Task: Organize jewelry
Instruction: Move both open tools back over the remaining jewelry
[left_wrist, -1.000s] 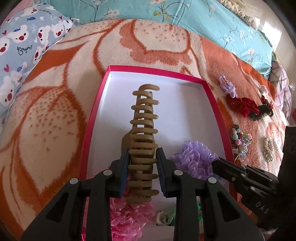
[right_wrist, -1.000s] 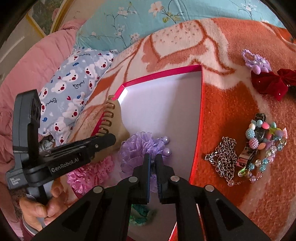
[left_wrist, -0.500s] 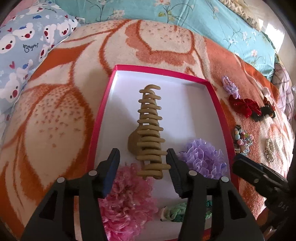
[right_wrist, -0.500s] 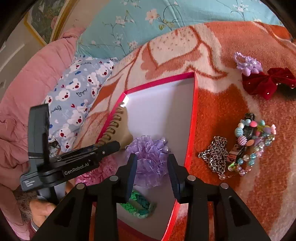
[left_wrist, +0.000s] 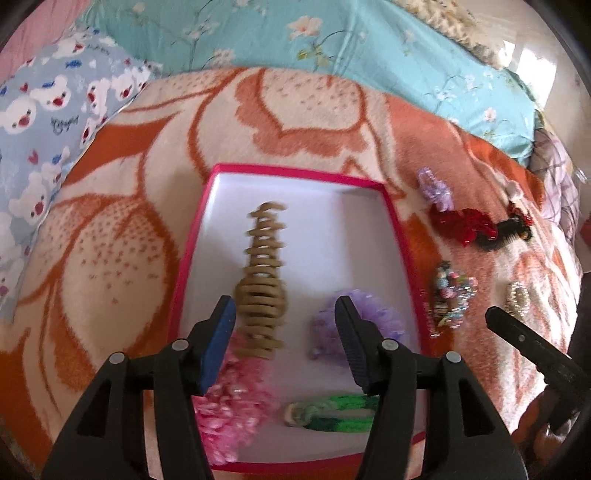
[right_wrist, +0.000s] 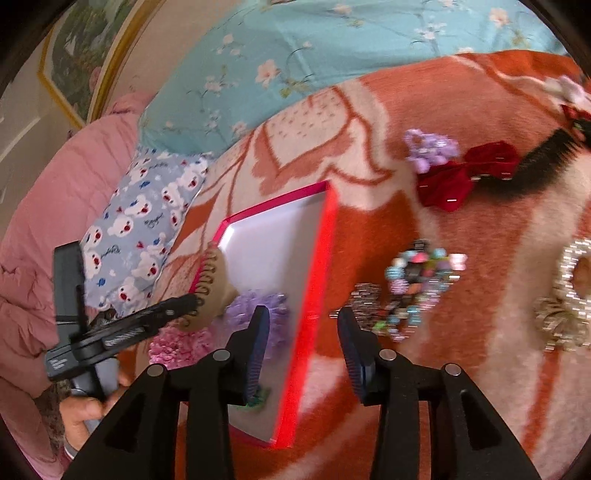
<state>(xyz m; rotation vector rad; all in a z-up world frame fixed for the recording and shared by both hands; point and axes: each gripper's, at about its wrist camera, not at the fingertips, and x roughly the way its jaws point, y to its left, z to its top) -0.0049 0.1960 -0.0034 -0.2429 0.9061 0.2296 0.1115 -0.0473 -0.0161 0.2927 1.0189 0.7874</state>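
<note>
Left wrist view is taking in the orange-and-cream blanket (left_wrist: 110, 258) that is carrying everything, and on it the pink-rimmed box (left_wrist: 397, 229) is already holding a tan claw clip (left_wrist: 264, 284), a purple scrunchie (left_wrist: 373, 317), a pink scrunchie (left_wrist: 236, 402) and a green braided tie (left_wrist: 332, 410). The left gripper (left_wrist: 284, 339) is hovering over the box's near half with its jaws spread wide and nothing between them. The right gripper (right_wrist: 301, 347), equally spread and empty, is straddling the box's red side wall. Still lying loose on the blanket to the right of the box are a red bow (right_wrist: 465, 173), a silver chain (right_wrist: 364, 302) and a beaded bracelet (right_wrist: 421, 284). The chain and bracelet are sitting just ahead and right of the right gripper's jaws, so that hand is probably the better placed one.
</note>
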